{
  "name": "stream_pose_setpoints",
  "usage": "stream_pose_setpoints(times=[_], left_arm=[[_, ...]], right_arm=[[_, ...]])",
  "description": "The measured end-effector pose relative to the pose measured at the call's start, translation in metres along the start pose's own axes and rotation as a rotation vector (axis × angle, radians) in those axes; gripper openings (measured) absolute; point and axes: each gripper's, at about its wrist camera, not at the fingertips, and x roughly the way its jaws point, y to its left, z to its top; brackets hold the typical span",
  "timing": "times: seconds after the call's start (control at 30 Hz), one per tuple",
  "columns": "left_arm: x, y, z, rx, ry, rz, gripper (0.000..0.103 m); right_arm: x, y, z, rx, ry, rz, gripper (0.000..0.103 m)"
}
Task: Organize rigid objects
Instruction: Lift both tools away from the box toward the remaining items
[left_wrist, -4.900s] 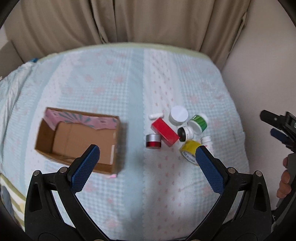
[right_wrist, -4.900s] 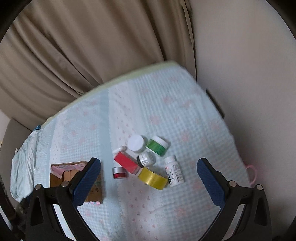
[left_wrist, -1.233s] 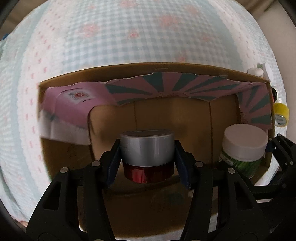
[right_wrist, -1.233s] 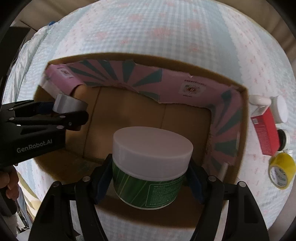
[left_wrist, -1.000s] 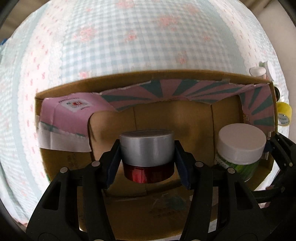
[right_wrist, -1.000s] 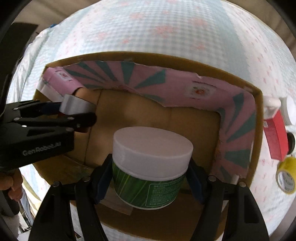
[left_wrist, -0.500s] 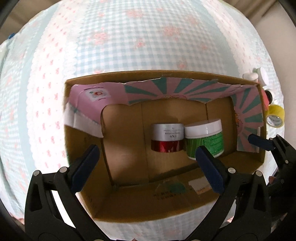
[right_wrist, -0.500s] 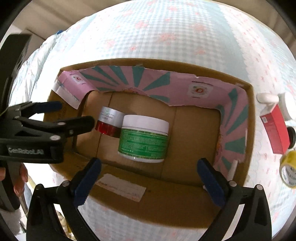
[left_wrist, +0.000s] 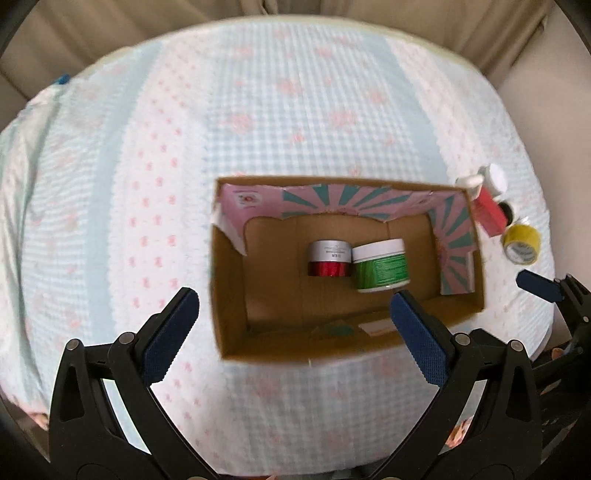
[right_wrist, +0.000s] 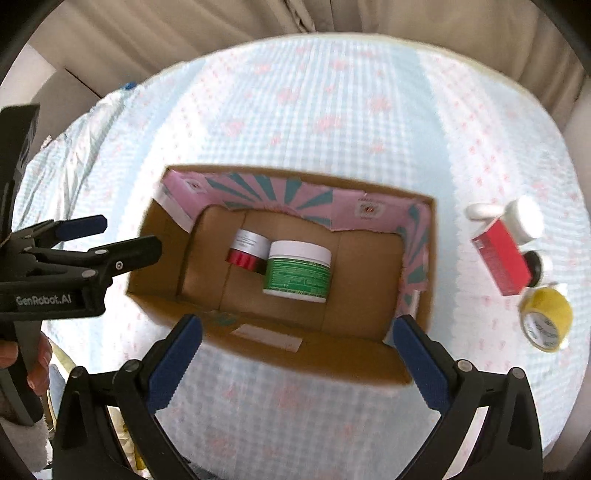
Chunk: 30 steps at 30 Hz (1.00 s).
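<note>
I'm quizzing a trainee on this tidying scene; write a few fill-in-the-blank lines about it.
1. The green jar and red jar both sit inside the ____.
2. The roll of tape outside the cardboard box is ____ in colour.
3. Both grippers' jaws are ____.

Missing words: box; yellow; open

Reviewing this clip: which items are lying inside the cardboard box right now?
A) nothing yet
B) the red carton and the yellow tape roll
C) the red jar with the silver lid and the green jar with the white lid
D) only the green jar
C: the red jar with the silver lid and the green jar with the white lid sit side by side on the floor of the cardboard box.
</note>
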Motion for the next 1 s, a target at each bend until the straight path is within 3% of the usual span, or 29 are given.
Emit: stream_pose_setpoints(times=[0.4, 0.57, 0.77, 1.0], left_arm=[[-0.109, -0.027, -0.034, -0.046, -0.173, -0.03, 0.103], [-0.126, -0.061, -0.043, -0.03, -0.203, -0.054, 0.103], [-0.123, -0.117, -0.046, -0.042, -0.206, -0.037, 0.103], [-0.112, -0.2, -0.035, -0.109, -0.198, -0.029, 0.103]], right_arm=[[-0.123, -0.022, -0.035, 0.145, -0.146, -0.049, 0.103], [-0.162, -0.048, -0.056, 0.163, -0.199, -0.162, 0.103], [-0.188, -0.103, -0.079, 0.202, -0.247, -0.186, 0.103], [-0.195, -0.18, -0.095, 0.128, -0.255, -0.18, 0.103]])
